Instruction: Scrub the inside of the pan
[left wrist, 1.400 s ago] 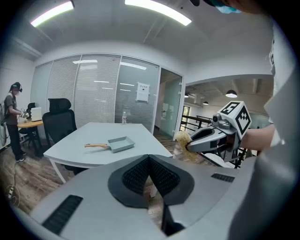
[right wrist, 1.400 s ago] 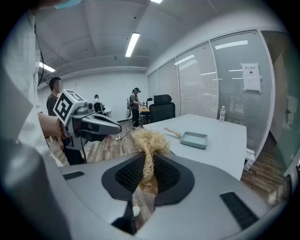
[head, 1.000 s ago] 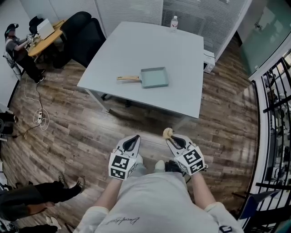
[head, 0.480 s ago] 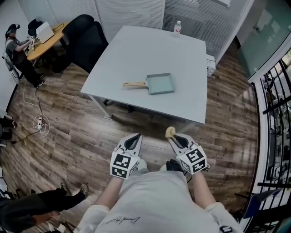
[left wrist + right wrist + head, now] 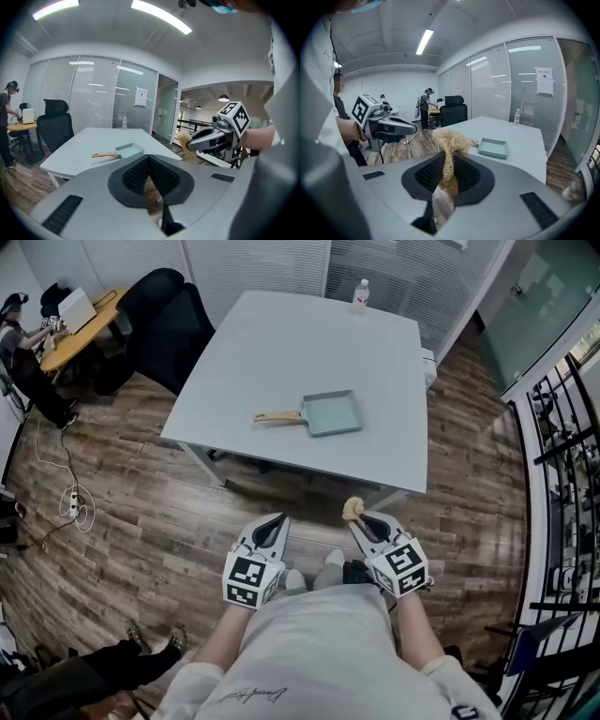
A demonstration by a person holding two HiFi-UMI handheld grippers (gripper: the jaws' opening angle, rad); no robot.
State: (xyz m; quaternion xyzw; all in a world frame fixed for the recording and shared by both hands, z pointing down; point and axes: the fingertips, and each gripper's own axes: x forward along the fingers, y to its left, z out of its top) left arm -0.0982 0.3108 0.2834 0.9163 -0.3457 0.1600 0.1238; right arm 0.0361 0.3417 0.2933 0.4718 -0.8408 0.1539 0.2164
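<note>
Both grippers are held over the floor (image 5: 169,512), short of the near edge of the table (image 5: 281,343). The left gripper (image 5: 272,525) is seen with its jaws drawn together and nothing between them. A straw-coloured scrubber (image 5: 352,509) is clamped at the tip of the right gripper (image 5: 360,520). Ahead of both, and well apart from them, a pale-green pan (image 5: 334,412) is set on the table. Its wooden handle (image 5: 277,416) lies straight ahead of the left jaws, and its body is nearer the line of the right jaws. Far beyond the right jaws, a bottle (image 5: 361,293) is stood at the table's far edge. Black chairs (image 5: 173,315) are seen ahead and to the left of the left jaws.
</note>
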